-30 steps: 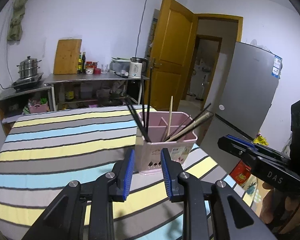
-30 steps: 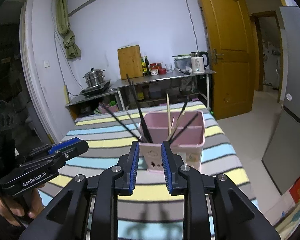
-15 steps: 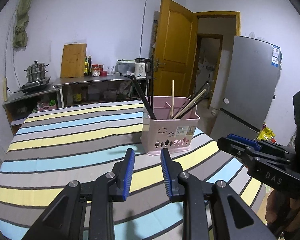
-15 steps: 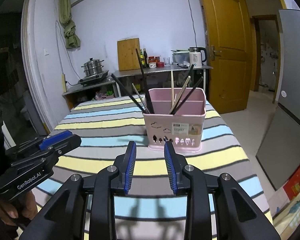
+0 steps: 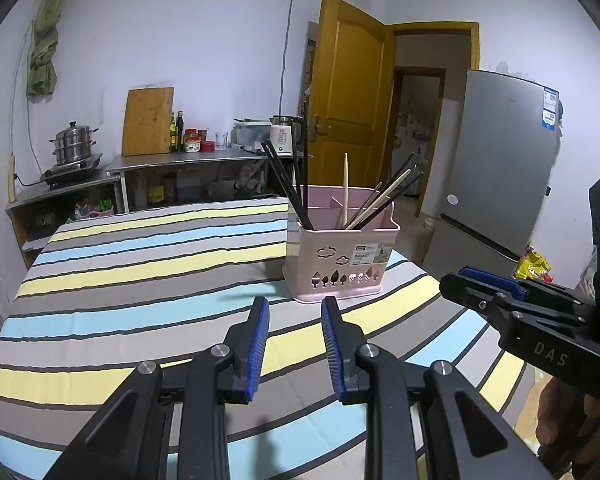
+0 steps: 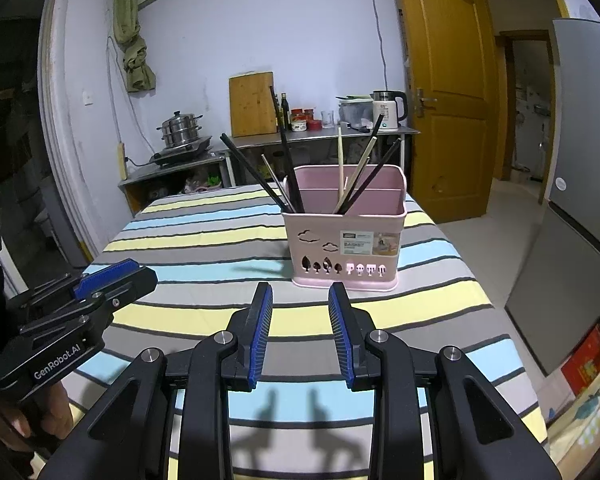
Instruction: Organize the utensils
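Note:
A pink utensil basket (image 5: 340,256) (image 6: 340,240) stands on the striped tablecloth (image 5: 140,280) (image 6: 204,240) toward its far right. Black chopsticks (image 5: 288,188) (image 6: 288,160) lean in its left compartment. Pale wooden ones (image 5: 345,188) (image 6: 340,164) and more dark ones lean in the right. My left gripper (image 5: 295,304) hovers over the cloth just short of the basket, open, with nothing between its blue pads. My right gripper (image 6: 300,290) is likewise open and empty in front of the basket. Each gripper shows in the other's view, the right (image 5: 480,284) and the left (image 6: 112,276).
A steel counter (image 5: 188,160) behind the table carries a cutting board (image 5: 148,120), bottles, jars and a kettle (image 6: 388,110). A steamer pot (image 5: 74,144) sits at the left. A grey fridge (image 5: 500,160) and an open yellow door (image 5: 352,92) stand to the right. A red box (image 6: 588,360) lies on the floor.
Both grippers drew back from the basket and sank toward the cloth, so the basket looks smaller and farther. The right jaws spread a little wider.

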The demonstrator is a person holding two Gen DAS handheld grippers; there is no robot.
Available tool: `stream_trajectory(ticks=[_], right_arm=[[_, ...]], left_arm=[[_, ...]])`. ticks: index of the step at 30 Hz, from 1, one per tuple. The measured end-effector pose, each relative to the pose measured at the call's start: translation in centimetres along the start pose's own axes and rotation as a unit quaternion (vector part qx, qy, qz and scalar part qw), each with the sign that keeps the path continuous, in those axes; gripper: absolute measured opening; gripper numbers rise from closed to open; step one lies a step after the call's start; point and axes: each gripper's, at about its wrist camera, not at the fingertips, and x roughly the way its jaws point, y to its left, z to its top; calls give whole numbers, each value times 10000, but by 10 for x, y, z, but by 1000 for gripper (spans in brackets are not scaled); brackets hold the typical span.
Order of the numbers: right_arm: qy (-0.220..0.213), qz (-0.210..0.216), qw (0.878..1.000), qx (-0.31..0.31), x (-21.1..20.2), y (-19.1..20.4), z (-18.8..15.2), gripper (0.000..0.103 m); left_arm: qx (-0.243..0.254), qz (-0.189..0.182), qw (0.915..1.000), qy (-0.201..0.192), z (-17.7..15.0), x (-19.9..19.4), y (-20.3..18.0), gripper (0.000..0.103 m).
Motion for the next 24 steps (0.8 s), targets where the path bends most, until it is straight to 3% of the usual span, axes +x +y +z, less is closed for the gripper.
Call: stream_trajectory(ticks=[24], right_arm=[[51, 8, 10000, 22, -2, 2, -4, 30]], left_arm=[[77, -20, 10000, -4, -5, -2, -3, 26]])
